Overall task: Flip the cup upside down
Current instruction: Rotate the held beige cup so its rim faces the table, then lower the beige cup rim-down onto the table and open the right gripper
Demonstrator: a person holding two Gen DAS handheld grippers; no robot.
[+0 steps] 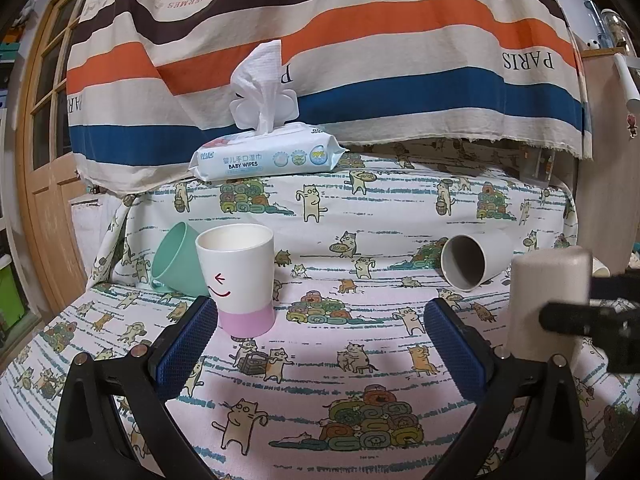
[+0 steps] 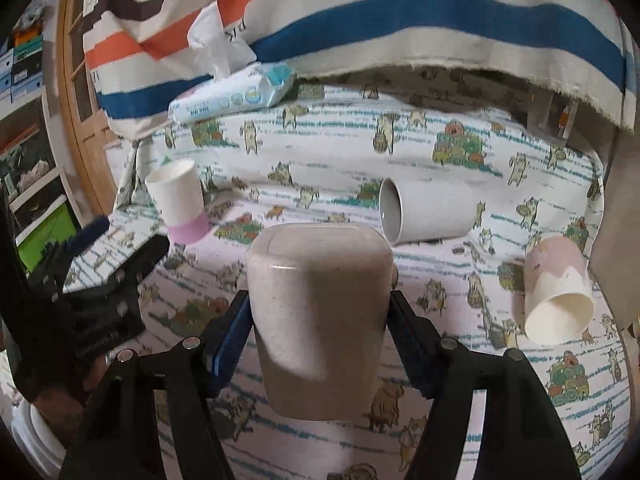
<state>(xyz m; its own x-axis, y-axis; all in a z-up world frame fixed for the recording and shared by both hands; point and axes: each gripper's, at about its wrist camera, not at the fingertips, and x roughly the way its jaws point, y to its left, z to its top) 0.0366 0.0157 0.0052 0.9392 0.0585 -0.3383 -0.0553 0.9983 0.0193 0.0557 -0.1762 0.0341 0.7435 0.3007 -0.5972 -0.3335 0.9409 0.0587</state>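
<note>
My right gripper (image 2: 320,316) is shut on a beige speckled cup (image 2: 320,320), held upside down with its closed base up; the cup also shows at the right of the left wrist view (image 1: 548,300). My left gripper (image 1: 320,320) is open and empty above the cat-print cloth (image 1: 320,360). A white cup with a pink base and a smiley (image 1: 240,280) stands upright just beyond its left finger. A mint green cup (image 1: 178,260) lies tilted behind it. A grey cup (image 1: 472,260) lies on its side.
A pack of baby wipes (image 1: 268,156) lies at the back under a striped hanging cloth (image 1: 320,40). A pink and white cup (image 2: 556,300) lies on its side at the right. A wooden door (image 1: 44,140) stands at the left.
</note>
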